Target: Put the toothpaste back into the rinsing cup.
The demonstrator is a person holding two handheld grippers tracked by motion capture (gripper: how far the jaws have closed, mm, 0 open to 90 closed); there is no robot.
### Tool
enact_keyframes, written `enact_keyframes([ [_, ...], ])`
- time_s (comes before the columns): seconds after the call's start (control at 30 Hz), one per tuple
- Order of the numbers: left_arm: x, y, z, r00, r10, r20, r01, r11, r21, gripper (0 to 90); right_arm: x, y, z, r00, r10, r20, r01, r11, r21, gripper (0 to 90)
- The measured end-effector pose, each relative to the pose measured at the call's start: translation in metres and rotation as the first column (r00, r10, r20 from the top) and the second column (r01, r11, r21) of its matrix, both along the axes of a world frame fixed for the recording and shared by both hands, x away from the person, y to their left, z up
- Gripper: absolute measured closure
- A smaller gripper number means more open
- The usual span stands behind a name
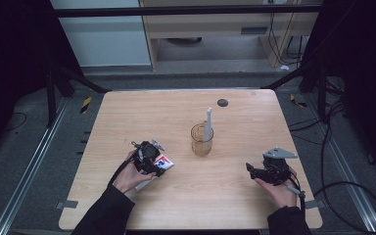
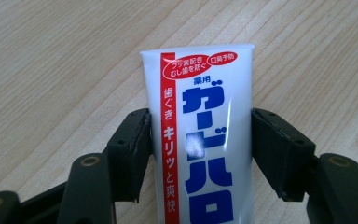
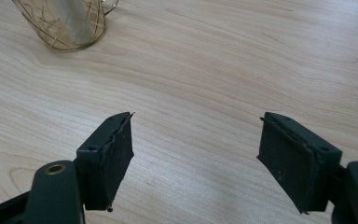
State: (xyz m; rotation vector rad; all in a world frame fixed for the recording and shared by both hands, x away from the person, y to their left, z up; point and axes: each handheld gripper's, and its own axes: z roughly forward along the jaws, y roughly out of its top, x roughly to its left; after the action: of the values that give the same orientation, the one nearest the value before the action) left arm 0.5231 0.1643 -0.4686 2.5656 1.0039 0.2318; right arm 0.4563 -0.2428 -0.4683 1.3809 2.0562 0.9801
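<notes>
From the high view the left gripper (image 1: 149, 157) sits over the toothpaste tube (image 1: 163, 162) on the surface (image 1: 235, 191) left of the glass cup (image 1: 201, 139), its own view shows pads pinching the tube (image 2: 200, 140), and the right gripper (image 3: 196, 158) gapes wide, cup (image 3: 65, 23) beyond.
</notes>
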Motion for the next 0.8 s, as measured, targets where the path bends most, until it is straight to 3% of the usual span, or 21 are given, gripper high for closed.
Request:
enact_keyframes([
  [0.4,0.003,-0.002,-0.002,0.9995,0.016,-0.028,-0.015,0.9998,0.012,41.7,0.000,0.001,0.000,1.0000,0.001,0.004,-0.001,1.0000,-0.008,26.0],
  [0.8,-0.003,0.004,0.009,0.9980,0.053,-0.035,-0.053,0.9985,-0.014,64.6,0.000,0.001,-0.001,1.0000,0.003,0.000,-0.003,1.0000,-0.006,26.9],
])
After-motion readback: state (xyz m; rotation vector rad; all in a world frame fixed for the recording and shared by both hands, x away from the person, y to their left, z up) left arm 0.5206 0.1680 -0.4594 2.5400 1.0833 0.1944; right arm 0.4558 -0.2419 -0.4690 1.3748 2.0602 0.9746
